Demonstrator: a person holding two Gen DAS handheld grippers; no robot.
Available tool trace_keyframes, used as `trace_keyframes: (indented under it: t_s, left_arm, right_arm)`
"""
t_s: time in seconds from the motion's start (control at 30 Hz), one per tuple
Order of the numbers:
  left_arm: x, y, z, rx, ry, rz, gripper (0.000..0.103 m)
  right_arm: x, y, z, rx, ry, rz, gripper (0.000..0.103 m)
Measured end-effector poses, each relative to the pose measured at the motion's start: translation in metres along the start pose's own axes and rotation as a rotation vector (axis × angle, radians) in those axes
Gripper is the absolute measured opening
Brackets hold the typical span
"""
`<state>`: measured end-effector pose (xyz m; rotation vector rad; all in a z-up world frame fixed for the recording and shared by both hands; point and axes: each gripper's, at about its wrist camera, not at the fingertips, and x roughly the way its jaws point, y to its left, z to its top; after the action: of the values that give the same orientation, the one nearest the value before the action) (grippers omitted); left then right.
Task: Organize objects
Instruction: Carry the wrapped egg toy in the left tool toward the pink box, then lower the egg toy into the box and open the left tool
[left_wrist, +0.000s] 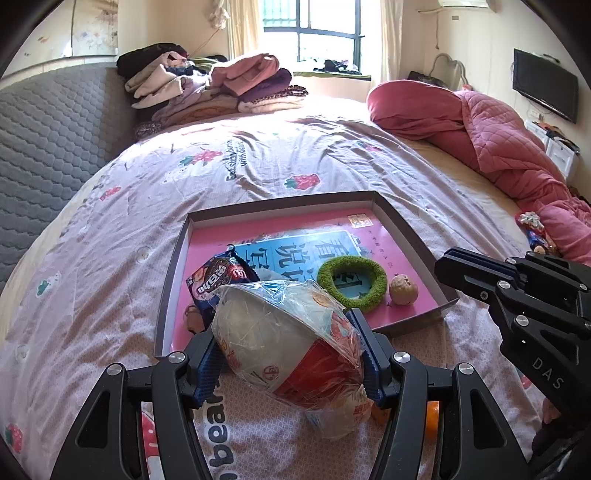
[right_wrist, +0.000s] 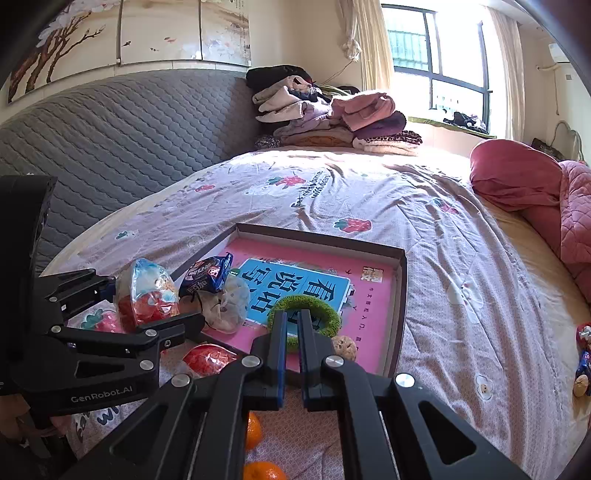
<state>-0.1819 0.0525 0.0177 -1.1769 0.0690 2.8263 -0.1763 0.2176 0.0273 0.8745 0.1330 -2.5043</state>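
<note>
My left gripper (left_wrist: 288, 343) is shut on a plastic-wrapped red and white noodle bowl (left_wrist: 288, 332), held tilted just above the near left corner of a shallow cardboard box (left_wrist: 280, 205). The same bowl (right_wrist: 146, 295) shows between the left gripper's (right_wrist: 153, 302) fingers in the right wrist view. The box (right_wrist: 321, 236) holds a pink and blue book (right_wrist: 295, 284), a green fuzzy ring (right_wrist: 328, 314), a small tan ball (right_wrist: 345, 347), a dark snack packet (right_wrist: 207, 275) and a crumpled clear bag (right_wrist: 229, 306). My right gripper (right_wrist: 291, 317) is shut and empty, above the box's near edge in front of the ring.
A red wrapped item (right_wrist: 208, 360) and two oranges (right_wrist: 253, 430) lie on the bedsheet near the box. Small toys (right_wrist: 583, 354) sit at the bed's right edge. Folded clothes (right_wrist: 332, 114) are piled at the far end, beside a pink quilt (right_wrist: 535, 184).
</note>
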Motion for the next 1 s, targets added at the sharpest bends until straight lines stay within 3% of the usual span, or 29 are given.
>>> trace_keyframes:
  t_s: [0.47, 1.0]
  left_arm:
    - [0.029, -0.008, 0.021, 0.012, 0.007, 0.010, 0.064]
    - [0.077, -0.018, 0.023, 0.016, 0.088, -0.008, 0.064]
  right_arm:
    - [0.010, -0.014, 0.007, -0.005, 0.004, -0.011, 0.006]
    - [0.029, -0.026, 0.007, -0.005, 0.040, -0.015, 0.006]
